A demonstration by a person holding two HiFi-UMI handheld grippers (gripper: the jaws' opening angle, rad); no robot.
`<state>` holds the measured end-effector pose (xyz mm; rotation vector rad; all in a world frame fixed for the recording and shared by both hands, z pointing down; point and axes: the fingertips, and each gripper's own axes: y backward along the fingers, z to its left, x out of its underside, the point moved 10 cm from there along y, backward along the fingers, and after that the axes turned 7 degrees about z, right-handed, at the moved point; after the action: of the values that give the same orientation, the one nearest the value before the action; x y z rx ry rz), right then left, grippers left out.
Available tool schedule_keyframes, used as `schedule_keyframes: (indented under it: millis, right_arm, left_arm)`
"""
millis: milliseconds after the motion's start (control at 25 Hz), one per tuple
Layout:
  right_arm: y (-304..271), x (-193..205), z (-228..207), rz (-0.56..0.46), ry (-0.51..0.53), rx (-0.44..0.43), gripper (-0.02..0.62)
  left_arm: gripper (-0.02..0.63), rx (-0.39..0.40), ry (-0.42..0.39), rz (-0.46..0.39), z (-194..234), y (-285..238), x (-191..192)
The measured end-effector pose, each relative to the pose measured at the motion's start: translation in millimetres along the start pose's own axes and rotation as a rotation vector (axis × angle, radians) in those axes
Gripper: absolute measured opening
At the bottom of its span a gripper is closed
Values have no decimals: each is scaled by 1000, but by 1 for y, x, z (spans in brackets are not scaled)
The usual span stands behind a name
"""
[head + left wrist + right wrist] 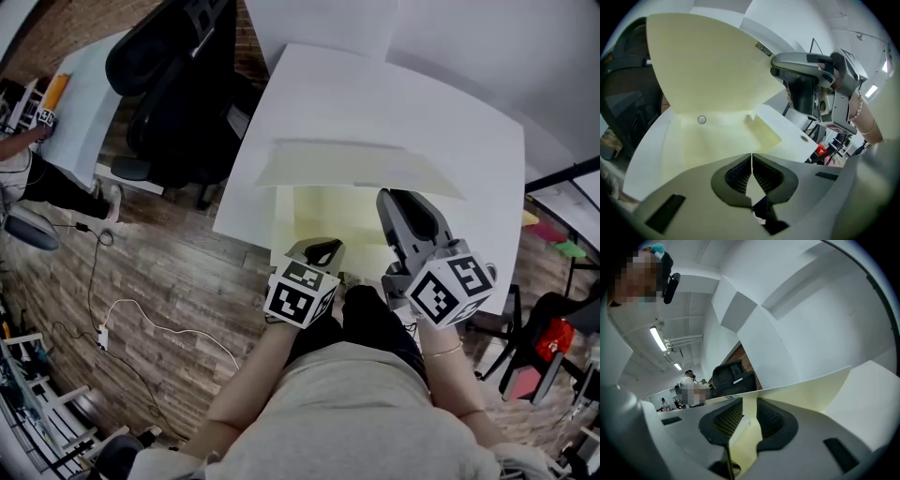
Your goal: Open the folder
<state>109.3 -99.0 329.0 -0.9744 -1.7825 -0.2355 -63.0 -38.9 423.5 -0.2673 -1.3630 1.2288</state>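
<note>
Pale yellow folder [328, 220] lying half open on the white tabletop [422, 103], close to the person's edge.
Head view: the right hand-held gripper [389, 199] reaches out almost level and holds the cover [356, 167] raised, while the left hand-held gripper [323, 251] slants down over the lower leaf. Left gripper view: its jaws are pressed together. Right gripper view: its jaws pinch the cover's edge.

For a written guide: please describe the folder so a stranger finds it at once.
On the large white table, at its near edge, lies a pale yellow plastic folder. It is the only coloured thing there, and its top flap stands lifted, pinched by the right gripper.
</note>
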Motion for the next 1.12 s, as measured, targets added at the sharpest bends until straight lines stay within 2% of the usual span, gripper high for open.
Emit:
schedule_keyframes:
  millis: [640,1120]
  right_arm:
    - [-18,-33,-27,-39,19,-13,92]
    - [-41,-56,-51,-62,28,35,92]
  left_arm:
    - [23,-35,23,19,-8,-7,-2]
    - [23,-41,19,38,-9,-8,-2]
